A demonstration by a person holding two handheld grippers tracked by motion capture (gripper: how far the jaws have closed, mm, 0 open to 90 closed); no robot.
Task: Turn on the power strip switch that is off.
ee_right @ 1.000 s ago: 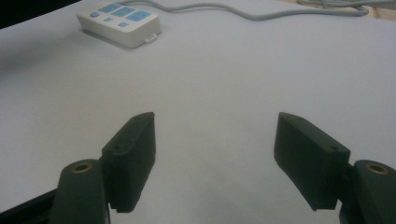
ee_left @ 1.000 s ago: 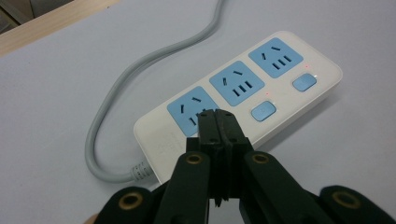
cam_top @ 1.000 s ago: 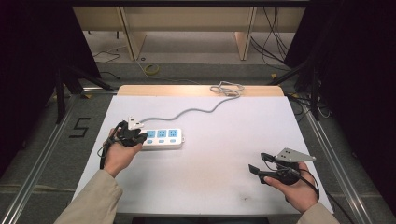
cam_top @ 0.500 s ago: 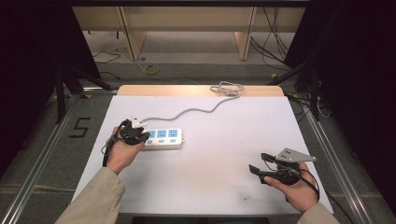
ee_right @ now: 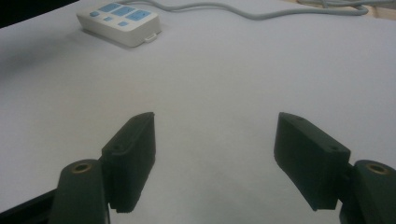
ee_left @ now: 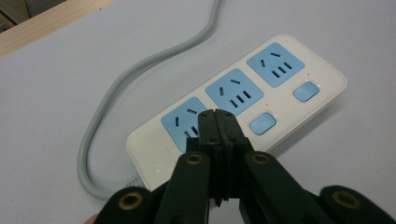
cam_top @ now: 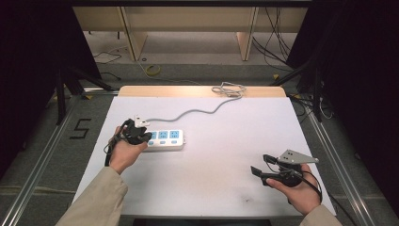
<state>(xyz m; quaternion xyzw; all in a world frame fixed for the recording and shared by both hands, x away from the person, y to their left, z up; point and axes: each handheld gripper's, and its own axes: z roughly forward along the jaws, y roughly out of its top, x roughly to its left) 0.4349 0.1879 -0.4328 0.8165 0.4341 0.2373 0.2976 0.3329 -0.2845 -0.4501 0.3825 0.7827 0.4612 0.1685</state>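
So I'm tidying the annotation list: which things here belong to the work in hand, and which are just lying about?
In the job:
- power strip, white with blue sockets
- left claw, shut, tips over the strip's end socket
- grey cable running off the strip

Lying about:
- right claw, open over bare table
- yellow coil on the floor

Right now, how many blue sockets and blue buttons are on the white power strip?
Blue sockets on the power strip: 3
Blue buttons: 2 in sight; the shut left gripper may hide another
Total: 5 seen
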